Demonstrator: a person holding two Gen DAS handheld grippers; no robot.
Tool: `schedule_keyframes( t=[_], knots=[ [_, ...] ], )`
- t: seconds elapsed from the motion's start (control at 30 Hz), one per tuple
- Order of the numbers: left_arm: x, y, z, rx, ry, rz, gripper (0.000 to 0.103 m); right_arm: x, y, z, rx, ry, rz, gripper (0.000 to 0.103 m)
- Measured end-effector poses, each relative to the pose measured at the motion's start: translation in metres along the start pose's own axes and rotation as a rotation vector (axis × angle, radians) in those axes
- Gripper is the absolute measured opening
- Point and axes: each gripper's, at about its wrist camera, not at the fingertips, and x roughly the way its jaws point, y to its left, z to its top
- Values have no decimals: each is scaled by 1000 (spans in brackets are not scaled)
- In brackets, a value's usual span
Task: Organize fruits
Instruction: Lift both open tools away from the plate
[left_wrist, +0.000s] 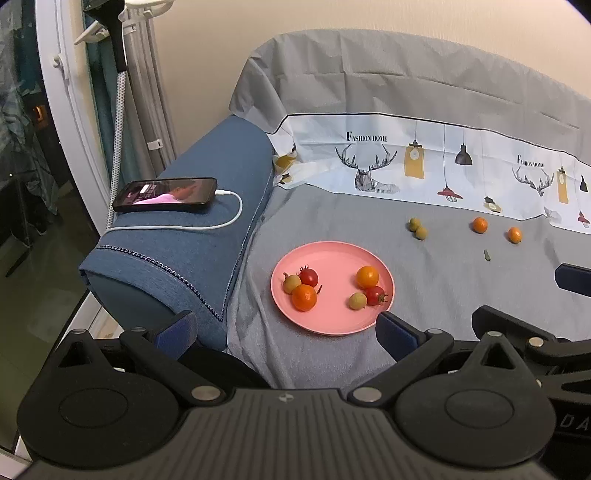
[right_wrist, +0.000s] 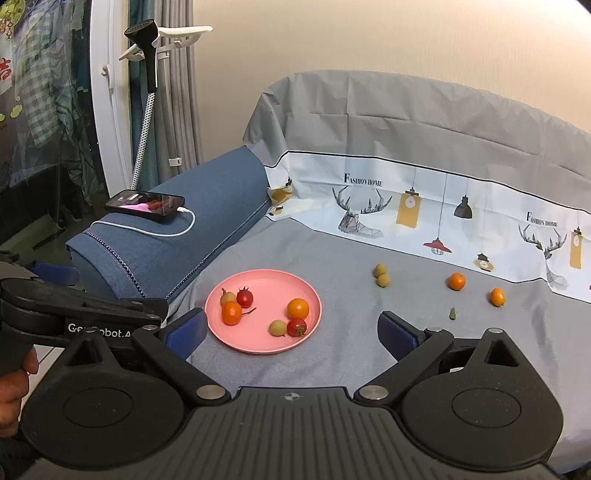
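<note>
A pink plate (left_wrist: 332, 321) (right_wrist: 255, 341) lies on the grey sofa cover and holds two oranges, two red tomatoes and two yellow-green fruits. Behind it on the cover lie two yellow-green fruits (left_wrist: 417, 229) (right_wrist: 381, 275) and two small oranges (left_wrist: 480, 225) (left_wrist: 514, 235) (right_wrist: 457, 281) (right_wrist: 497, 296). My left gripper (left_wrist: 286, 330) is open and empty, just in front of the plate. My right gripper (right_wrist: 291, 330) is open and empty, in front of the plate's right side.
A blue armrest (left_wrist: 192, 243) (right_wrist: 177, 236) at the left carries a phone (left_wrist: 166, 194) (right_wrist: 146, 204) on a white cable. A small green stem piece (left_wrist: 487, 254) (right_wrist: 452, 313) lies near the oranges. A printed cloth (right_wrist: 443, 214) covers the backrest. A garment steamer stands at the far left.
</note>
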Motion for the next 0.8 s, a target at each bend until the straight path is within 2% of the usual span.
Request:
schedule_keyframes(
  t=[0.8],
  knots=[
    [8, 0, -1, -5, 25, 2, 103, 6, -1, 1, -3, 26, 13, 99]
  ],
)
